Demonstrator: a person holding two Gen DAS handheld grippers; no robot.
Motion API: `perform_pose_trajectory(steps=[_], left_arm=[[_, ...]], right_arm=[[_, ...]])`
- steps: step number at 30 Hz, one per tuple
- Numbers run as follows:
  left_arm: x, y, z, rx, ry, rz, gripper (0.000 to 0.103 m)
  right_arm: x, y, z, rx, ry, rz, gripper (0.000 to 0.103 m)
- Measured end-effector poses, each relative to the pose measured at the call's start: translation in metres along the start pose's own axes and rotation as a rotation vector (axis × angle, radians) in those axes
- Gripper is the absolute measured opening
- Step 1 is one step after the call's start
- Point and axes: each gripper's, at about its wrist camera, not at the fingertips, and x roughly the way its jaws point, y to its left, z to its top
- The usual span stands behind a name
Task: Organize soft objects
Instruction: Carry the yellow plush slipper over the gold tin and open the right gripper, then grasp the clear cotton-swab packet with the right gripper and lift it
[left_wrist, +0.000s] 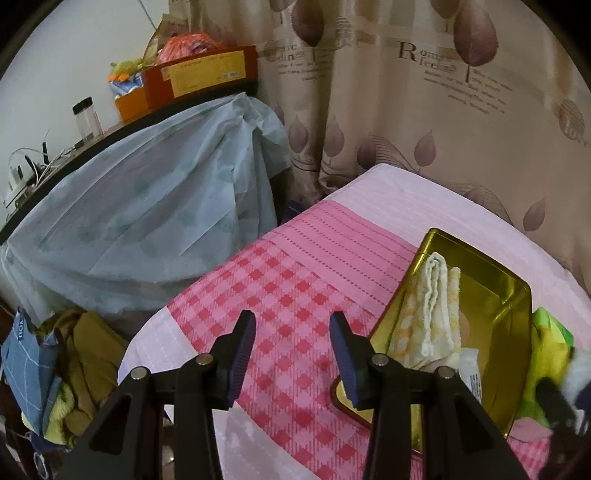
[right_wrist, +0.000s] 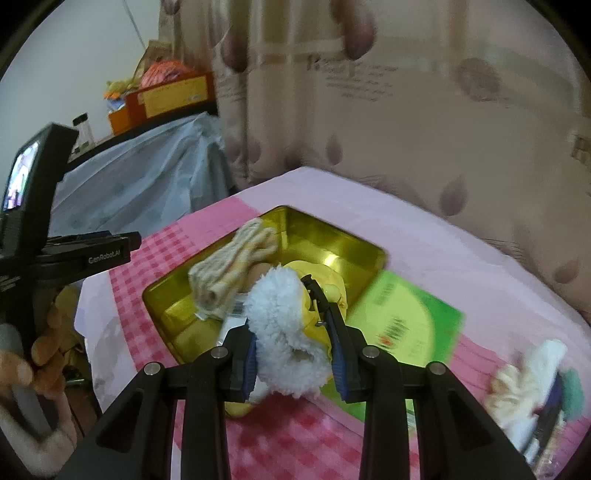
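Soft toy (right_wrist: 284, 328), white fleece with a yellow body, sits clamped between the blue pads of my right gripper (right_wrist: 293, 354), hanging just above the near edge of the gold tin (right_wrist: 332, 236). Inside that tin a folded cream-and-yellow cloth (right_wrist: 229, 273) leans against the left wall, with a small labelled packet (right_wrist: 236, 308) beside it. A green card (right_wrist: 406, 321) lies on the pink checked cover (right_wrist: 155, 266) touching the tin's right side, and further right a blurred heap of pale fabric (right_wrist: 524, 380) rests on the same cover. My left gripper (left_wrist: 291, 345) stands with its jaws apart and nothing between them, above the checked cloth just left of the tin. My hand (right_wrist: 40, 362) wraps its handle at the left edge of the right view.
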Motion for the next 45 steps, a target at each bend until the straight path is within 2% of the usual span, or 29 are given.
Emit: perform_pose_trajectory(steps=[5, 10, 17, 20, 22, 24, 29, 34, 40, 45], left_arm=[[0.003, 0.004, 0.001, -0.021, 0.008, -0.005, 0.042], [0.005, 0.004, 0.0, -0.024, 0.021, -0.012, 0.042], [0.007, 0.002, -0.001, -0.022, 0.021, -0.017, 0.042], [0.007, 0.0, -0.002, -0.021, 0.023, -0.022, 0.042], [0.007, -0.001, -0.002, -0.016, 0.019, -0.02, 0.042], [0.006, -0.002, -0.003, -0.013, 0.015, -0.021, 0.042], [0.004, -0.004, -0.004, -0.001, 0.009, -0.024, 0.042], [0.001, -0.01, -0.006, 0.02, 0.007, -0.032, 0.042], [-0.004, -0.022, -0.01, 0.068, -0.01, -0.026, 0.042], [-0.008, -0.029, -0.013, 0.096, -0.02, -0.03, 0.042]], right_arm=[[0.029, 0.015, 0.004, -0.03, 0.044, 0.004, 0.03], [0.051, 0.014, 0.004, -0.024, 0.085, 0.003, 0.03], [0.065, 0.016, 0.0, -0.021, 0.121, 0.008, 0.034], [0.066, 0.017, 0.0, -0.021, 0.116, 0.005, 0.038], [0.064, 0.018, 0.0, -0.022, 0.104, -0.004, 0.048], [0.058, 0.018, 0.001, -0.022, 0.087, -0.008, 0.059], [0.035, 0.014, 0.002, -0.002, 0.042, -0.007, 0.06], [0.0, -0.001, -0.012, 0.011, 0.006, -0.031, 0.06], [-0.043, -0.051, -0.044, 0.079, -0.002, -0.128, 0.06], [-0.08, -0.112, -0.076, 0.162, 0.006, -0.254, 0.06]])
